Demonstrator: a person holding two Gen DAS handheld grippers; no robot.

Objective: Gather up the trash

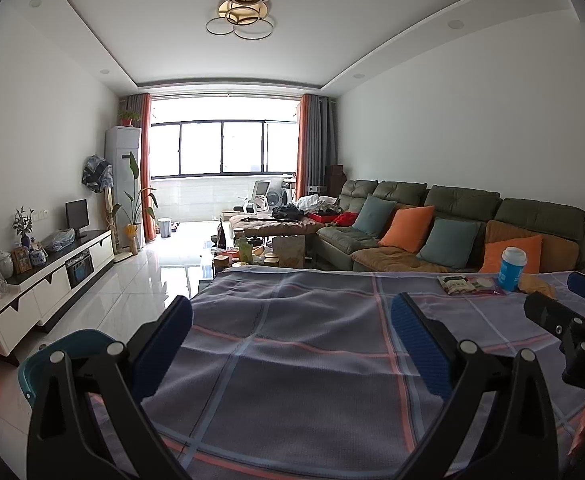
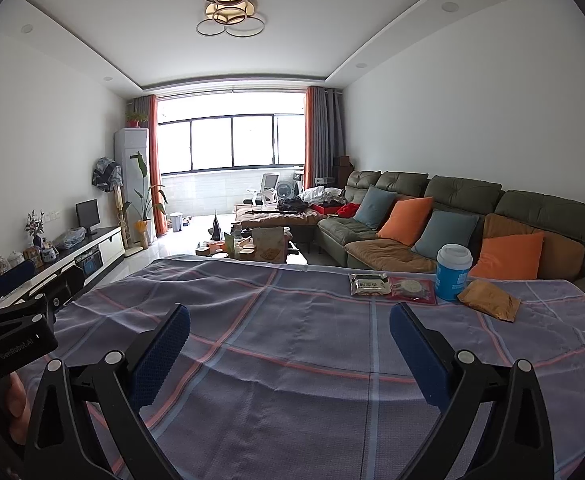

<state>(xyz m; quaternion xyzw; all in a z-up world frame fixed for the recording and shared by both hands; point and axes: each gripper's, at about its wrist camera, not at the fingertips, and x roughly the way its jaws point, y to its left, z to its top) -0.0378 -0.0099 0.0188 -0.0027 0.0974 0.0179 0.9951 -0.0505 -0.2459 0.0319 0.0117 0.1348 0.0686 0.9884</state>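
**Both hand-held grippers spread wide over the checked cloth, trash ahead to the right**

The left hand-held gripper (image 1: 292,344) hovers above the tabletop (image 1: 292,380), which is covered by a grey-blue cloth with orange and pale blue check lines. Its blue-padded jaws stand wide apart with nothing between them. The right hand-held gripper (image 2: 290,344) is in the same state: jaws spread wide, empty, with only bare cloth between the pads.

The trash lies in a row ahead of and to the right of the right hand-held gripper, near the far edge of the tabletop. A flat green-and-white snack packet (image 2: 369,283) sits furthest left, a flat red-edged wrapper with a pale round print (image 2: 412,290) touches its right side, and an upright blue paper cup with a white lid (image 2: 453,272) stands just beside that wrapper. A crumpled brown paper bag (image 2: 488,299) lies just right of the cup. From the left hand-held gripper, the same group is far ahead and well to the right.

A teal plastic chair back (image 1: 58,354) shows just left of the left hand-held gripper. Beyond the tabletop stands a dark green sofa (image 2: 464,196) with orange and blue-grey cushions.
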